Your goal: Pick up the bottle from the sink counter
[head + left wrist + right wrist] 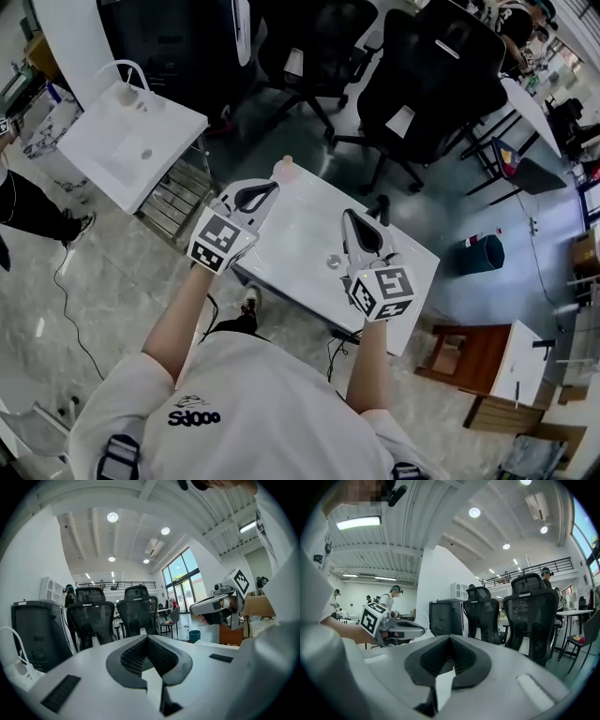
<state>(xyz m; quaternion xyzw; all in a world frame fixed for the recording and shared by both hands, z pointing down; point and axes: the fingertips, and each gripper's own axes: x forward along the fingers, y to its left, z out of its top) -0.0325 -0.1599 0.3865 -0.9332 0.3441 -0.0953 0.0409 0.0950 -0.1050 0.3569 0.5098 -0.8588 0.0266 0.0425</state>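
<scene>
In the head view a small pale pink bottle [287, 167] stands at the far edge of a white counter [300, 234] that has a round drain [333, 262]. My left gripper [271, 188] hovers over the counter's left part, just short of the bottle, with its jaws together and nothing in them. My right gripper [349, 217] hangs over the counter's middle, near the drain, also shut and empty. In each gripper view the jaw tips meet, for the left gripper [146, 637] and for the right gripper [450, 637]. Neither gripper view shows the bottle.
A second white sink unit [131, 141] with a curved faucet stands at the far left beside a metal grate [178, 197]. Black office chairs [422, 75] crowd behind the counter. At the right are a teal bin [483, 253] and a wooden stool [473, 356].
</scene>
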